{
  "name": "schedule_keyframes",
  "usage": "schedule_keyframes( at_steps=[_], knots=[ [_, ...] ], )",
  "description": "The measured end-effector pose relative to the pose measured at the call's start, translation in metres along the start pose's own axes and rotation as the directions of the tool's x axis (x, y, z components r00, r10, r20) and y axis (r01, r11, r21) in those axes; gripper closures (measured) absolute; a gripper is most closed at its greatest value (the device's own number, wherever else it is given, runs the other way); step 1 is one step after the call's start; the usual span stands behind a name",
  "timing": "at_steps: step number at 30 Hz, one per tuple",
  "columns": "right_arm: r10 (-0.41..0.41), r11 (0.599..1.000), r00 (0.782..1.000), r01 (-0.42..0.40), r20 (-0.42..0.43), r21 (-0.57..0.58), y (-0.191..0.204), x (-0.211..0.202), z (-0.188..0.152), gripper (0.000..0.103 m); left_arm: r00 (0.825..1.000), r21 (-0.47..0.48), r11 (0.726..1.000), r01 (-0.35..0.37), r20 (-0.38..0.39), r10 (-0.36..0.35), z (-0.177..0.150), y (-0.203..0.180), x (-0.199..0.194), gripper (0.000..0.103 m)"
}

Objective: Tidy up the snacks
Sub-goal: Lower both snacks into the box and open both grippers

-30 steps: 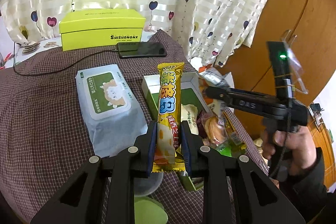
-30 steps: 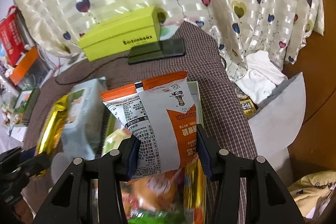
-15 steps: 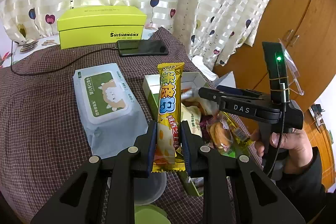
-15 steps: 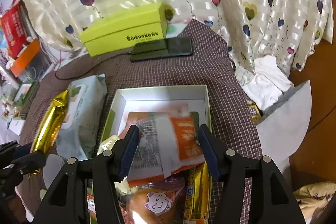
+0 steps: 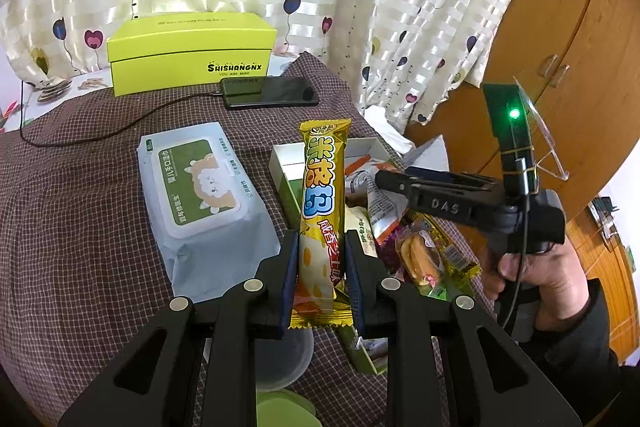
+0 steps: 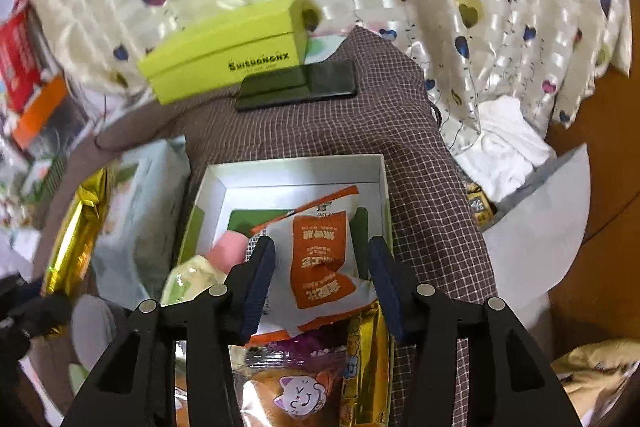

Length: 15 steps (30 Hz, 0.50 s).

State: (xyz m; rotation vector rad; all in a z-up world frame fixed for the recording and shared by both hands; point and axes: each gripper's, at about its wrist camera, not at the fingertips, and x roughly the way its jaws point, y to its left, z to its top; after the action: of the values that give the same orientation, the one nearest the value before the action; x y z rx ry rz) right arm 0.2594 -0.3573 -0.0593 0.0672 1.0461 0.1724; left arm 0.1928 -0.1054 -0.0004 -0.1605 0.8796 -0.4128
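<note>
The left claw point(image 5: 321, 269) stood clenched on the lower end of a gold bar point(image 5: 323, 203), the bar's long axis running straight out from its jaws, upright in that view. The box point(image 6: 382, 187) lay just right of the bar and beyond it. Over the box, the right claw point(image 6: 320, 277) was released, jaws just closing, straddling an orange-and-white packet point(image 6: 320, 259) lying loose inside, pads clear of it. Bare floor showed only at the box's far end; the near end was crowded with snacks. The wipes pack point(image 5: 200, 195) lay just left of the bar.
</note>
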Motion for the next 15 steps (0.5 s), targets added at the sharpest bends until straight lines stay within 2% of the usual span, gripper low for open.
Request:
schedule_keyframes(
  at_steps=[9,15],
  knots=[
    [-0.066,0.997,0.997,0.065,-0.026,-0.033,0.000,0.007,0.001,0.054,1.000,-0.013,1.000,0.013,-0.021,-0.013,0.005,0.000,0.009,0.080],
    [-0.063,0.998,0.998,0.064,0.024,-0.006,-0.004,-0.018,-0.004,0.054,0.999,-0.007,1.000,0.020,-0.045,-0.020,0.011,-0.006,0.021,0.080]
  ],
)
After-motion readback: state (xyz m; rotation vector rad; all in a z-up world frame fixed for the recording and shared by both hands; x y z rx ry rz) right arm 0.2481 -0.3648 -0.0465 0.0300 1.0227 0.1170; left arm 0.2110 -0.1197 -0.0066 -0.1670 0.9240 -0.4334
